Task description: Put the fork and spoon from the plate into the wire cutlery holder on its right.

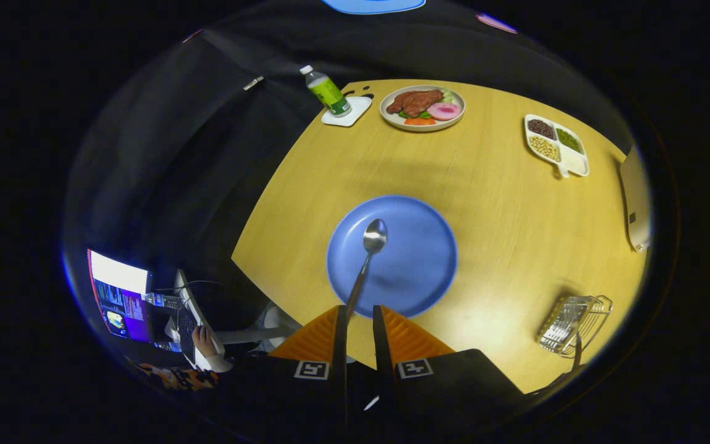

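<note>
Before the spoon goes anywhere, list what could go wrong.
1. The gripper pinches the spoon only at its handle's end, bowl hanging above the blue plate; it may swing or slip out.
2. The wire cutlery holder already seems to contain the fork, leaving less room.

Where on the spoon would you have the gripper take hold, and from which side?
Probably the slim, straight handle, near its end, coming from the gripper's own side. The spoon points its wide, rounded bowl away over the blue plate, while the handle runs back to the left finger's inner edge. Whether both fingers press on it cannot be told.
</note>
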`<state>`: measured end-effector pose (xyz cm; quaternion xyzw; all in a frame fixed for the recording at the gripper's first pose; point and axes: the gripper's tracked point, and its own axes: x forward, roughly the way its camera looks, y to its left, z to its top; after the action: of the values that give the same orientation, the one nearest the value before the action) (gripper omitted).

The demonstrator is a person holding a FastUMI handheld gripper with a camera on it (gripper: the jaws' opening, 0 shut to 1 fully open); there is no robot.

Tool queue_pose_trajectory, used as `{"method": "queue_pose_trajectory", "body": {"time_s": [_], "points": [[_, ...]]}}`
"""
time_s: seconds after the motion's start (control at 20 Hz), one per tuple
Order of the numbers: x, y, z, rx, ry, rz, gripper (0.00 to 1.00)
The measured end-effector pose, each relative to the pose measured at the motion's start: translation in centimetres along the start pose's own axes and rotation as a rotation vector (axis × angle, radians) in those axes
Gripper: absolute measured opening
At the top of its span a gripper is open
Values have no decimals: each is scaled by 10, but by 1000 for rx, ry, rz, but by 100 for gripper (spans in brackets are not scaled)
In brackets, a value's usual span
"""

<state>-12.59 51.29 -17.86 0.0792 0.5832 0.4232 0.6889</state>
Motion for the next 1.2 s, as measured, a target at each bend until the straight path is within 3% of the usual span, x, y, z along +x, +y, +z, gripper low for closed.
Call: {"method": "queue_pose_trajectory", "body": {"time_s": [0.4, 0.9, 1.0, 1.2], "points": [[93, -10, 2, 59, 111, -122, 28], [144, -16, -15, 105, 192, -201, 28], [145, -17, -14, 126, 182, -189, 13], [125, -18, -10, 136, 153, -137, 7]]}}
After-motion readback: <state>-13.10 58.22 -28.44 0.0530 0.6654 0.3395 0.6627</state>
